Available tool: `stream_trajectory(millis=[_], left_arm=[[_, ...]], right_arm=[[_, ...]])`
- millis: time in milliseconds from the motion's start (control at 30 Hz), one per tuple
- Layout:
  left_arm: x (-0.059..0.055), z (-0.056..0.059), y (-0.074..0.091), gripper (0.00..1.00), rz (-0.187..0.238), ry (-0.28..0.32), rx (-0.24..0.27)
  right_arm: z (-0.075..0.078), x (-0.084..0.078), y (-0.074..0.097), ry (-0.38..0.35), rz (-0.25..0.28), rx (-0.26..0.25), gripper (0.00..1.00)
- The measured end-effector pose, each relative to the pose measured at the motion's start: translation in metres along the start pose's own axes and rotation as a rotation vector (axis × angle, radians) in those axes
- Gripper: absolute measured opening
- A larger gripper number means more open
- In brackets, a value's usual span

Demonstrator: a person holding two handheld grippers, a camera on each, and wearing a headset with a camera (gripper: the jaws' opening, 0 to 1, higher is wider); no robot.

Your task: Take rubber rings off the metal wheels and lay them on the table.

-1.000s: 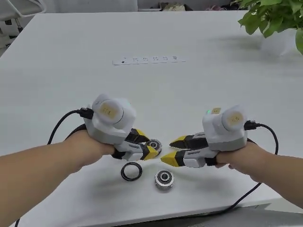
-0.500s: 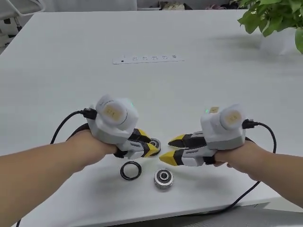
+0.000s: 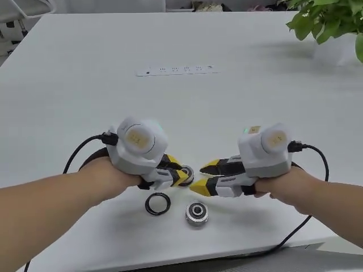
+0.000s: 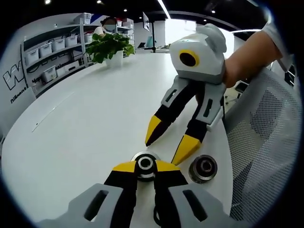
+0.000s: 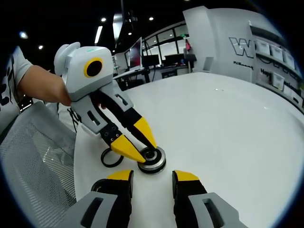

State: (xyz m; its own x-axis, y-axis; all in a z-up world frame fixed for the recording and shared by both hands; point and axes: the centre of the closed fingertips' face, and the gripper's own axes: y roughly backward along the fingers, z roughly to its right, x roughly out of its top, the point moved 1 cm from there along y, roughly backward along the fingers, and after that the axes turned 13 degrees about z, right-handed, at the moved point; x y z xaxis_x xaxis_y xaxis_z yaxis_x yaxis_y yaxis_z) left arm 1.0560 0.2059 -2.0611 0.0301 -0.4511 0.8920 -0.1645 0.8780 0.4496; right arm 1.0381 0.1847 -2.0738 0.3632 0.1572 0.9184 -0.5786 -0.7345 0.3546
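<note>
My left gripper (image 3: 182,175) is shut on a small metal wheel (image 3: 186,171) with a dark rubber rim, holding it just above the white table (image 3: 227,96). In the left gripper view its jaws (image 4: 145,167) clamp the wheel (image 4: 145,161) across its faces. My right gripper (image 3: 203,177) is open, with its yellow tips a short way from the wheel (image 5: 153,159) and on either side of it. A loose black rubber ring (image 3: 157,203) lies on the table below the left gripper. Beside the ring lies a bare metal wheel (image 3: 197,213).
The table's front edge runs just below the bare wheel. A white power strip (image 3: 177,71) lies at mid table, and a potted plant (image 3: 326,20) stands at the far right corner. Black cables (image 3: 76,156) trail from both grippers. A mesh chair (image 4: 266,137) stands beside the table.
My right gripper has moved left, so the gap to the held wheel is smaller. The left gripper has edged slightly right, still shut on the wheel. Ring and bare wheel lie as before.
</note>
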Motion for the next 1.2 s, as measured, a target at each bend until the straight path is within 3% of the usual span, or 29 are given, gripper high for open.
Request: stream_trajectory(millis=[333, 633, 1200], left_arm=[[0.0, 0.0, 0.0, 0.08, 0.004, 0.012, 0.023], [0.0, 0.0, 0.0, 0.08, 0.006, 0.02, 0.031], [0.0, 0.0, 0.0, 0.08, 0.016, 0.038, 0.047]], right_arm=[[-0.004, 0.001, -0.013, 0.038, -0.02, 0.015, 0.27], [-0.002, -0.002, -0.013, 0.07, -0.032, 0.003, 0.21], [0.004, -0.006, -0.005, -0.009, -0.03, -0.022, 0.02]])
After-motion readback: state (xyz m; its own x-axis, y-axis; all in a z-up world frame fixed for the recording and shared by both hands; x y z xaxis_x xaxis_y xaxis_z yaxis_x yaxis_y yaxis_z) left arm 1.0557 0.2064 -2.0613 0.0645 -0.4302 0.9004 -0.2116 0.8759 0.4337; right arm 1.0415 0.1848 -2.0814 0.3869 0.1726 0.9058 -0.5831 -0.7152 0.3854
